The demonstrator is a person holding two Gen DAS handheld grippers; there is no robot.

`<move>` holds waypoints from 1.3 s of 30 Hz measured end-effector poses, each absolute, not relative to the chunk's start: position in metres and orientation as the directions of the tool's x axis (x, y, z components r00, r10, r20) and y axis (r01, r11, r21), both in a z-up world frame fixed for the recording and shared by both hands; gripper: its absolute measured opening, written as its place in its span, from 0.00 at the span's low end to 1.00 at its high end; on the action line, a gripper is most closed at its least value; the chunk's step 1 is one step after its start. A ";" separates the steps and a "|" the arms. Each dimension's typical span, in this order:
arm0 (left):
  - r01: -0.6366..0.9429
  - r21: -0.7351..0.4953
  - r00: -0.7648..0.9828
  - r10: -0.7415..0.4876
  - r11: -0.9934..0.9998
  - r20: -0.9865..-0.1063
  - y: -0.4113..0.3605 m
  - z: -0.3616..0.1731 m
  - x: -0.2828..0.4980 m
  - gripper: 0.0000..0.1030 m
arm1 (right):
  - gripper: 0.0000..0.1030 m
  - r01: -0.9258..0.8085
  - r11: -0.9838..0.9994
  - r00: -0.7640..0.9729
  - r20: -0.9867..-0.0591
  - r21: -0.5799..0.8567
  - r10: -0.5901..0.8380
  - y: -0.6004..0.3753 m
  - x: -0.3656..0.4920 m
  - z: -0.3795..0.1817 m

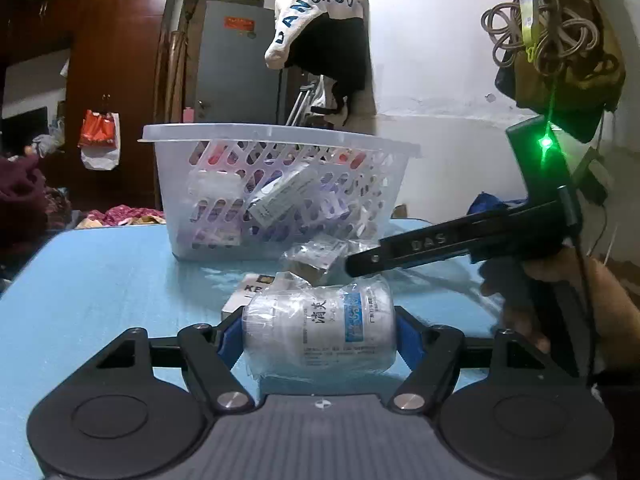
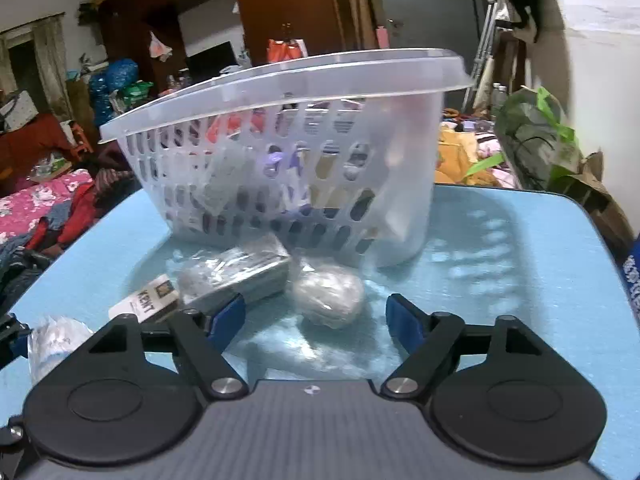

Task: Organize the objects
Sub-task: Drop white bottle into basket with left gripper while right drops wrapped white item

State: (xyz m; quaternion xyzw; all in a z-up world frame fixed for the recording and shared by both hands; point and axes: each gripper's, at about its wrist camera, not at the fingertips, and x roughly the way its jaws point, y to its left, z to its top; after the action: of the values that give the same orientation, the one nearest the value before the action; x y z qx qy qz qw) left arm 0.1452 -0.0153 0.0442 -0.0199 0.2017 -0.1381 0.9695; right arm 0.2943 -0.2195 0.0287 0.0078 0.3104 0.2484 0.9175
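**Left tongs on the wrapped bottle; right tongs lining up on the oval bundle**

I noted the left gripper point(image 1: 320, 330) with its blue pads against both ends of a white medicine bottle point(image 1: 320, 332) in clear wrap; the bottle lay on its side on the blue table point(image 1: 100, 280), crosswise between the pads, so I read the tongs as clamped on it. Just behind it lay a white KENT box point(image 1: 250, 290) and a small clear-wrapped packet point(image 1: 316, 258); the perforated white basket point(image 1: 280, 136), already holding boxes and blister packs, stood beyond them.

The right gripper point(image 2: 316, 316) stood apart with nothing pressed; a plastic-wrapped oval bundle point(image 2: 328, 296) sat just ahead, between the line of its fingers, with a wrapped rectangular pack point(image 2: 240, 272) touching its left side and the basket wall close behind. In the left view the right tool reached in low over the packet; the person's hand point(image 1: 560, 300) held its grip.

My judgement on doing this step well: the bottle was held end to end, so the wrap may slip; lift level, keep the squeeze steady, clear the basket rim before tipping in. For the right side, I would centre the pads on the bundle alone, keeping the left pad off the rectangular pack; the view was blurred, so I could not tell contact there.
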 end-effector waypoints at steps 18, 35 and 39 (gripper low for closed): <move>0.247 -0.140 0.925 -0.277 0.959 -0.262 -0.002 0.045 0.134 0.74 | 0.43 -0.442 0.877 0.755 -0.450 0.189 0.478 -0.227 0.280 0.036; 0.268 -0.239 0.944 -0.305 0.933 -0.130 0.026 0.042 0.124 0.74 | 0.42 -0.473 0.863 0.839 -0.207 0.178 0.503 -0.259 0.214 0.053; 0.263 -0.233 0.948 -0.295 0.936 -0.116 0.025 0.045 0.124 0.74 | 0.42 -0.484 0.854 0.842 -0.166 0.190 0.514 -0.263 0.206 0.060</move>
State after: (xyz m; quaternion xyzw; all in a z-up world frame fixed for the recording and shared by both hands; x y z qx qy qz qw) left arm 0.1242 0.0249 0.0445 -0.1080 0.0747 -0.1422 0.9811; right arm 0.2064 -0.2629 0.0604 0.0703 0.1061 0.2605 0.9570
